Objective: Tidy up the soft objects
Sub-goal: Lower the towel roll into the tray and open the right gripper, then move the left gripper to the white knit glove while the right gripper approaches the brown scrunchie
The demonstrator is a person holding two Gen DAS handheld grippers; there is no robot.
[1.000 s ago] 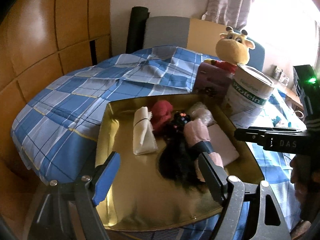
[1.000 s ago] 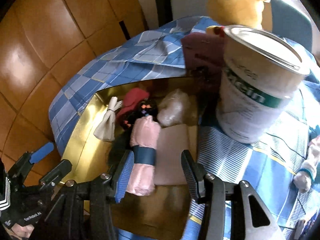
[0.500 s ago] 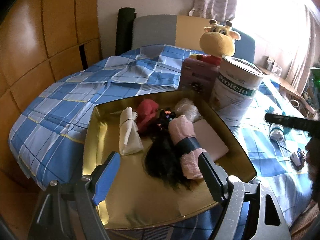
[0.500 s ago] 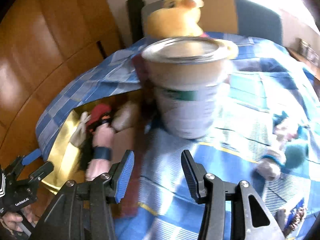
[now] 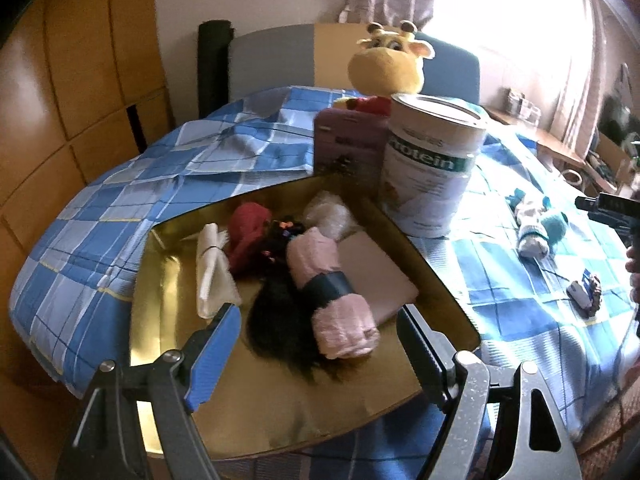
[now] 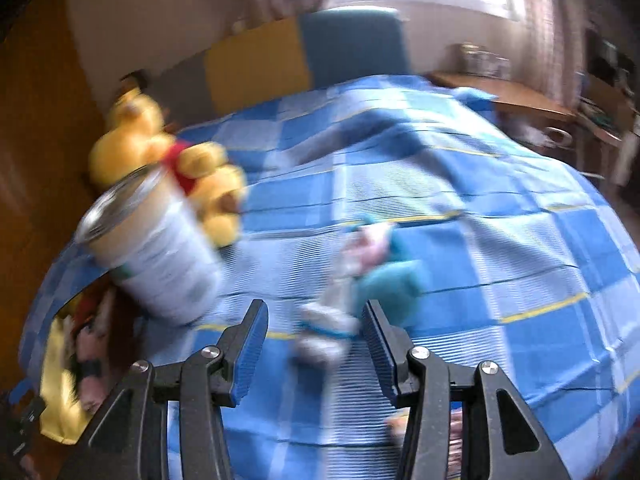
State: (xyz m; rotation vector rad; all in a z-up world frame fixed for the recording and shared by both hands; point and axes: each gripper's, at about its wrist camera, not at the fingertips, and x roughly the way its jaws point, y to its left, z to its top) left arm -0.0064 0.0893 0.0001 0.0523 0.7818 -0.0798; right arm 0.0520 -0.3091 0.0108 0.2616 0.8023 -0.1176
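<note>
Ahead of the left gripper (image 5: 318, 346), whose blue-padded fingers (image 5: 214, 354) stand wide apart with nothing between them, a gold tray (image 5: 168, 280) spreads over the near edge of the blue checked cloth (image 5: 100, 208). Just beyond the gap between the fingers lies a pink rolled cloth (image 5: 334, 292) wrapped with a dark band, touching a tuft of black hair (image 5: 280, 320) on its left-finger side and a flat pink pad (image 5: 376, 276) on its right-finger side. Farther out sit a white tied cloth (image 5: 212, 276), a red soft piece (image 5: 246, 236) and a clear crinkled bundle (image 5: 330, 214), all inside the tray. Past the tray's far rim stand a purple box (image 5: 346, 144) and a white protein can (image 5: 430, 168), with a yellow giraffe plush (image 5: 386, 64) behind them. Off to the right-finger side, well apart from the tray, a small white and teal soft toy (image 5: 536, 228) lies on the cloth. The right gripper (image 6: 316, 340) also has its fingers (image 6: 250, 344) spread wide and empty; this view is blurred, but the white and teal soft toy (image 6: 360, 284) lies on the cloth just beyond and between the fingertips, not touching them. Beyond the left finger are the can (image 6: 160, 248) and the yellow plush (image 6: 160, 160).
</note>
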